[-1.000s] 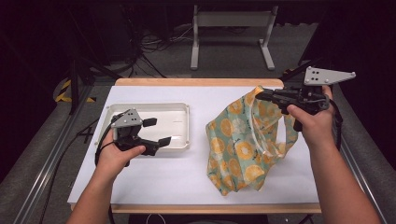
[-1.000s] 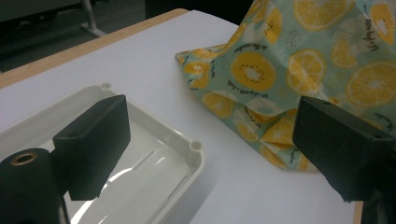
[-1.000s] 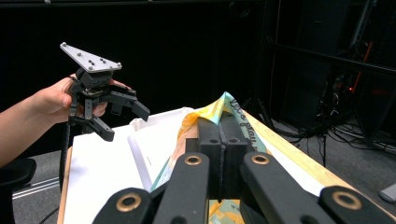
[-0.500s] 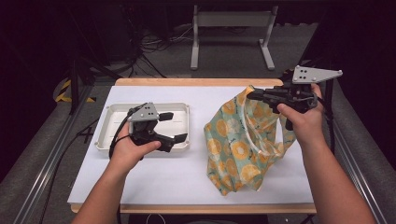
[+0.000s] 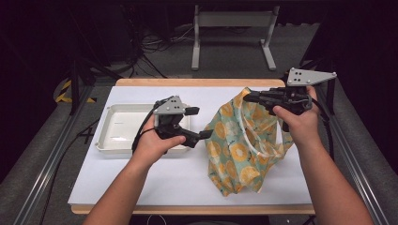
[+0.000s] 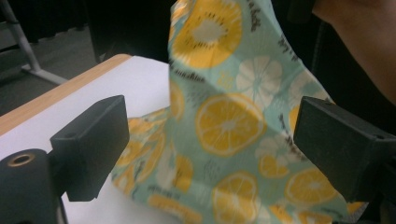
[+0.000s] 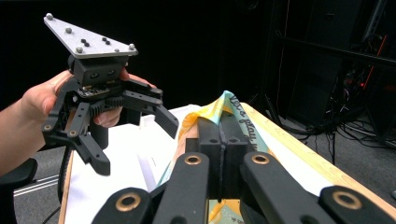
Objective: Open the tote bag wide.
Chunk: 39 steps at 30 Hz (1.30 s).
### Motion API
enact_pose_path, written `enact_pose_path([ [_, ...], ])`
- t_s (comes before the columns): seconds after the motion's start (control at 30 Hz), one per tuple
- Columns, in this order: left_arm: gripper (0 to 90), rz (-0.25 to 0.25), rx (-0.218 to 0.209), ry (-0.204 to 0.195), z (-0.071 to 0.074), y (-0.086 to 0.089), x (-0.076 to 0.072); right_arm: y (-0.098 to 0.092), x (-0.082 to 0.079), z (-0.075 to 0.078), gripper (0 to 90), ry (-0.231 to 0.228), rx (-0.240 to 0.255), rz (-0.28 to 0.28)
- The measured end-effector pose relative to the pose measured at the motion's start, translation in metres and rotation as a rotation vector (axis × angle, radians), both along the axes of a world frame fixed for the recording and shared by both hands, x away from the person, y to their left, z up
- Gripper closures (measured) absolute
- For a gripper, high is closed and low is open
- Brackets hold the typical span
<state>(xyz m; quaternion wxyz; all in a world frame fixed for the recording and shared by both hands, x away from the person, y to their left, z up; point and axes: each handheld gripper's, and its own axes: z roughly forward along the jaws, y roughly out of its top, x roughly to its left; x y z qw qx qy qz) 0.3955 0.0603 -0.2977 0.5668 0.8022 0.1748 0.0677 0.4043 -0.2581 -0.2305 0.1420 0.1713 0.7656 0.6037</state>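
Observation:
A teal cloth bag [image 5: 239,150] printed with orange slices stands slumped on the white table top, right of centre. My right gripper [image 5: 247,96] is shut on the bag's upper rim and holds it lifted; in the right gripper view the two jaws [image 7: 219,140] press together on the rim fabric [image 7: 229,105]. My left gripper [image 5: 201,123] is open, just left of the bag at its side, apart from the cloth. In the left gripper view the bag [image 6: 224,116] hangs ahead, between the spread jaws. The right gripper view also shows the left gripper [image 7: 135,145] open.
A white rectangular tray [image 5: 117,136] lies at the table's left, partly under the left hand. The table's wooden edge [image 5: 197,82] runs along the far side, with a metal stand [image 5: 230,33] and cables on the floor behind. Dark rails flank both sides.
The left gripper has moved right from over the tray to the bag's side. The right gripper has shifted slightly left and down, still clamped on the rim.

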Motion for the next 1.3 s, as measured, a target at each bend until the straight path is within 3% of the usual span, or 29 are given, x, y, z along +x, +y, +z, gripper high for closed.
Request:
enact_pose_path([
  [0.27, 11.1, -0.030, -0.003, -0.005, 0.004, -0.020, 0.005, 0.001, 0.000, -0.001, 90.0, 0.001, 0.002, 0.004],
  [0.5, 6.1, -0.051, -0.031, -0.006, 0.006, -0.032, 0.007, 0.005, -0.001, -0.003, 90.0, -0.017, -0.008, 0.012],
  [0.67, 4.1, -0.067, -0.075, -0.005, 0.006, -0.039, 0.009, 0.007, -0.001, -0.005, 90.0, -0.015, -0.008, 0.017],
  [0.87, 4.0, -0.058, -0.074, 0.005, 0.003, -0.048, 0.015, 0.012, -0.003, -0.007, 90.0, -0.032, -0.025, 0.020],
  [1.13, 6.8, -0.071, -0.066, 0.026, -0.004, -0.064, 0.020, 0.019, -0.002, -0.012, 90.0, -0.028, -0.032, 0.029],
  [1.3, 11.8, -0.059, -0.104, 0.038, -0.007, -0.069, 0.025, 0.023, -0.001, -0.015, 90.0, -0.020, -0.032, 0.037],
])
